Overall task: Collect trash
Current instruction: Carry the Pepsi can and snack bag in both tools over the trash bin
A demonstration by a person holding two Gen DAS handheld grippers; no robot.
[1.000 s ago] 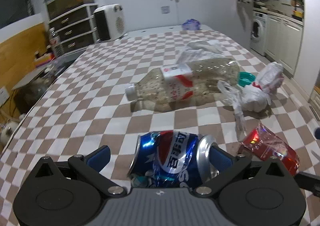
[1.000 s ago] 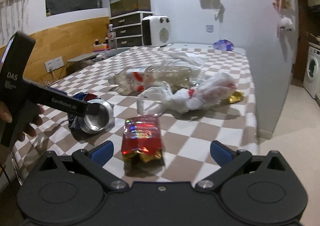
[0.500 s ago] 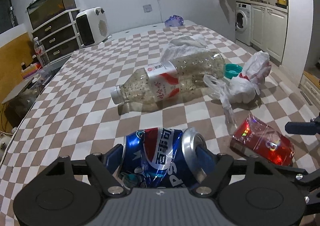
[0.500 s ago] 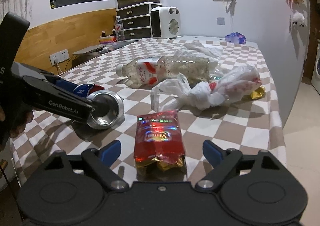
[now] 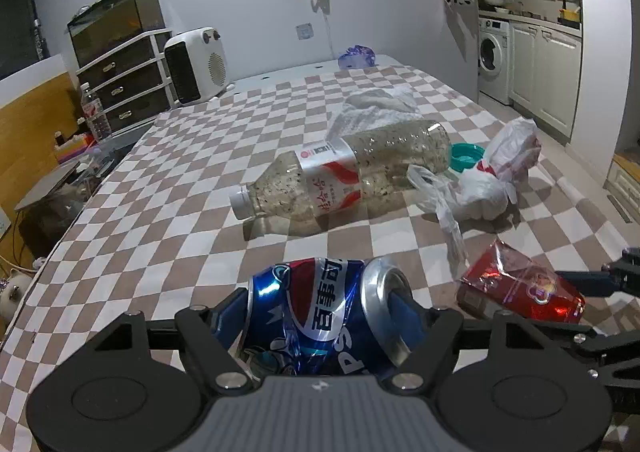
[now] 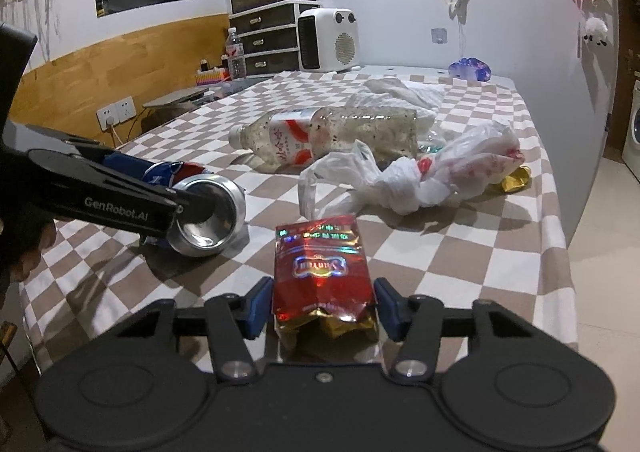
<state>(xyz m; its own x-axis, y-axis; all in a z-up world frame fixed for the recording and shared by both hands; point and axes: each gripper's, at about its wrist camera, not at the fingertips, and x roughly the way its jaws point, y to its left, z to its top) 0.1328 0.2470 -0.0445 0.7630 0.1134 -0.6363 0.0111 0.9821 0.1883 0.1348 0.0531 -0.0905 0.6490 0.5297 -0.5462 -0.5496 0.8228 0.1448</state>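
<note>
A crushed blue Pepsi can (image 5: pixel 316 292) lies on its side on the checked tablecloth (image 5: pixel 160 212). My left gripper (image 5: pixel 320 312) has its pads pressed on the can's two ends, and its jaws are still closing. In the right wrist view the same can (image 6: pixel 204 208) shows at the left with one of that gripper's fingers (image 6: pixel 120 200) against its open end. A red foil packet (image 6: pixel 320 264) lies between the blue pads of my right gripper (image 6: pixel 323 302). Those jaws are closing and the pads meet the packet's sides. The left wrist view shows the packet (image 5: pixel 520 292) at the right.
Beyond them lie a dirty clear bottle (image 5: pixel 348 172), a knotted white plastic bag (image 5: pixel 488 188), a teal lid (image 5: pixel 466 154), crumpled clear wrap (image 5: pixel 380 104) and a gold wrapper (image 6: pixel 516 178). A white heater (image 5: pixel 196 64) stands at the back. The table's edge (image 6: pixel 556 252) drops off at the right.
Both grippers have closed from wide open: the left onto the can's ends, the right onto the red packet's sides. Neither hand has shifted much.
</note>
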